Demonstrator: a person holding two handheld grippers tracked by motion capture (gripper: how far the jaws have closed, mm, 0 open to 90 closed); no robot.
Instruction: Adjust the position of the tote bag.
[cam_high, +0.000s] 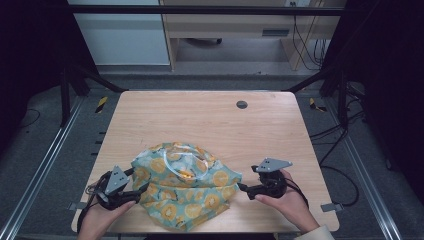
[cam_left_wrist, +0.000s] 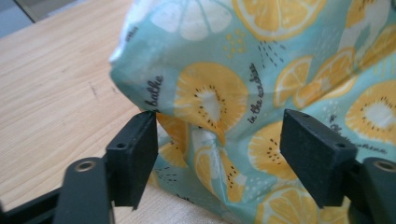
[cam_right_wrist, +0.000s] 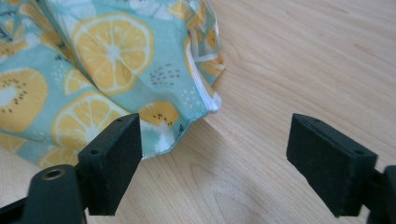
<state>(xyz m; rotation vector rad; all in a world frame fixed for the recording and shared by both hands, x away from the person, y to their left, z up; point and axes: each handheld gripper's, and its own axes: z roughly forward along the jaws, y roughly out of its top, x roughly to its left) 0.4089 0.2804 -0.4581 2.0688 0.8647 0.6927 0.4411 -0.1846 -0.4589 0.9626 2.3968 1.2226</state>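
a: from above we see the fruit-print cloth (cam_high: 186, 186) bunched at the table's (cam_high: 200, 115) near edge, between the left gripper (cam_high: 141, 192) and the right gripper (cam_high: 241, 187).

b: along our left one, jaws wide, cloth between them, perhaps brushing one pad.

a: along our right, jaws wide over bare wood, the cloth's corner just beside.

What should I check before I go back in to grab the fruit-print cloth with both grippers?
1. Left gripper jaws open: ok.
2. Fruit-print cloth between the left jaws: ok, fabric bulges into the gap, pads not pressing.
3. Right gripper jaws open: ok.
4. Cloth between the right jaws: not ok, its white-edged corner lies ahead and to one side.
5. Cloth fully on the table: ok, crumpled near the front edge.
6. Cloth flat: not ok, bunched and folded.
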